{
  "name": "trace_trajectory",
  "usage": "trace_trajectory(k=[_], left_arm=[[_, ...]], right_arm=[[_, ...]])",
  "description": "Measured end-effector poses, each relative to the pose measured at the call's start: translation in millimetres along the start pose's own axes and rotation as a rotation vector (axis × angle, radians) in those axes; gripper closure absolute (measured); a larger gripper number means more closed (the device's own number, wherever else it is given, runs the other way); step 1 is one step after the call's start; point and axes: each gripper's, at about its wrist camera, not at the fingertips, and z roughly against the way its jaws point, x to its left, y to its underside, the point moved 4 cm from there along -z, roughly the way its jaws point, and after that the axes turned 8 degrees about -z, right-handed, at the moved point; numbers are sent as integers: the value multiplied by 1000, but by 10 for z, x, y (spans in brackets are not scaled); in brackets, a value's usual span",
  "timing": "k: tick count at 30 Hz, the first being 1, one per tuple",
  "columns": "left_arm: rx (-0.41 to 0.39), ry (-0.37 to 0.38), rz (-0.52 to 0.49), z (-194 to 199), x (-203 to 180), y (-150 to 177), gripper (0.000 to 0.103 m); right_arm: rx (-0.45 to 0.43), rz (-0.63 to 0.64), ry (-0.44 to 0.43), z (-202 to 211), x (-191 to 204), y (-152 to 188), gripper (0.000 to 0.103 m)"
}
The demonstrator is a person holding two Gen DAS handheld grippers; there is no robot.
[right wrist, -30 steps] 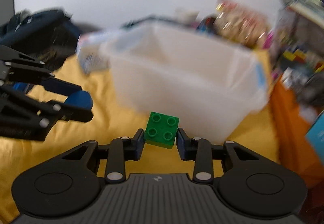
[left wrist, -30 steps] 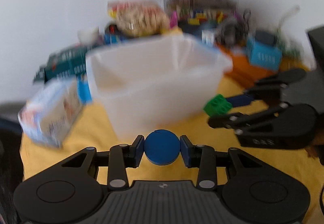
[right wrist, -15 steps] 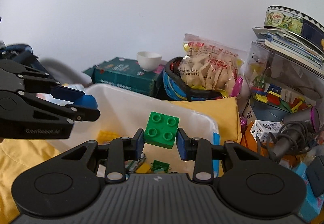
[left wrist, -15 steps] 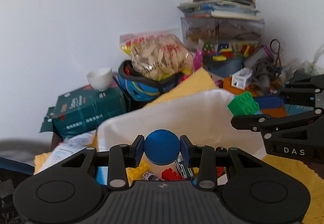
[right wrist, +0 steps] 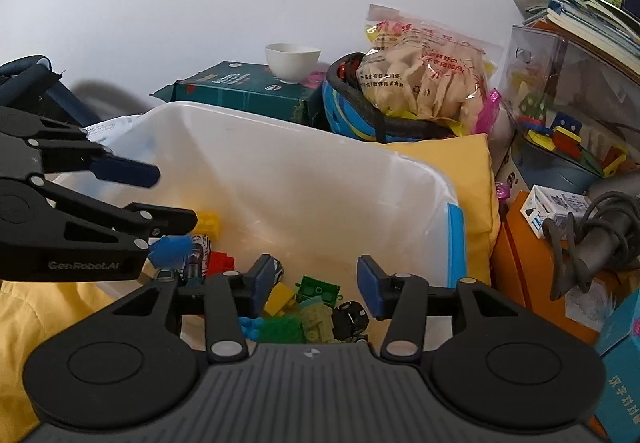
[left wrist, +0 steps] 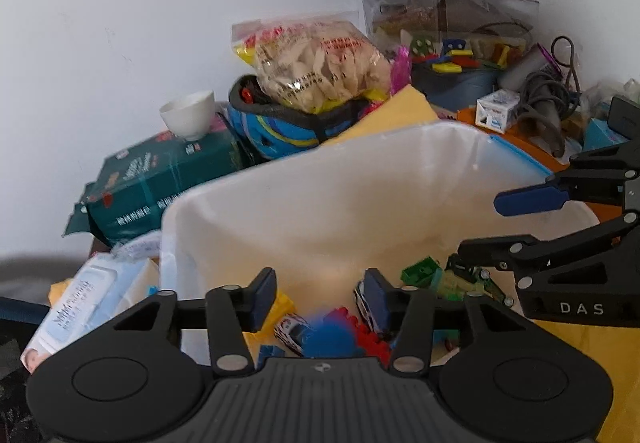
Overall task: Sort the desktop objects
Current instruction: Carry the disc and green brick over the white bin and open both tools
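Observation:
Both grippers hang open and empty over a translucent white bin (left wrist: 320, 187), which also shows in the right wrist view (right wrist: 280, 147). My left gripper (left wrist: 320, 295) is above a blurred blue disc (left wrist: 332, 337) dropping among red, yellow and blue bricks and a toy car; the disc shows blurred in the right wrist view (right wrist: 170, 247). My right gripper (right wrist: 312, 287) is over a green brick (right wrist: 318, 289) lying in the bin; it appears in the left wrist view (left wrist: 422, 273). The right gripper (left wrist: 480, 227) and left gripper (right wrist: 172, 199) see each other.
Behind the bin are a green carton (left wrist: 160, 179) with a white cup (left wrist: 188, 115), a blue helmet (left wrist: 288, 127) holding a snack bag (left wrist: 316, 63), a clear box of toys (left wrist: 452, 31), a hairdryer (right wrist: 600, 235) and a wipes pack (left wrist: 88, 307). Yellow cloth (right wrist: 48, 315) lies beneath.
Both grippers rose over the bin and opened. The blue disc dropped from the left gripper and the green brick dropped from the right gripper into the bin.

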Motion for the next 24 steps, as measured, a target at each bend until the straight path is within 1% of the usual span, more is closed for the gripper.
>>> trace_trajectory(k=[3,5,12,14,16,18,19,21,23,24], left_arm=[[-15,-21,-4,73,12,-35,39],[-21,-24,2,132,12,-41,39],[-38,-23,25,428,-18,38,37],[-39,-8,39,572,-34,117,34],[-42,16,59,691,-55,188,34],[-44,43,87,796,-86,240,34],[-48,32,98,841,-100,257,33],[-45,-1,93,912,-153,264,29],[-31,-7,70,953,-226,248,29],[-23,-10,55,975,-269,235,29]], right_arm=[[-17,16,5,59,24,-25,52],[-27,23,6,99,43,-39,49],[-40,36,0,328,109,38,48],[-51,37,1,414,119,81,47],[-65,22,0,514,111,105,46],[-53,6,-27,580,109,120,45],[-53,-1,-35,610,114,131,45],[-51,3,-34,662,137,163,43],[-38,10,-25,696,157,184,40],[-30,14,-22,707,166,188,37]])
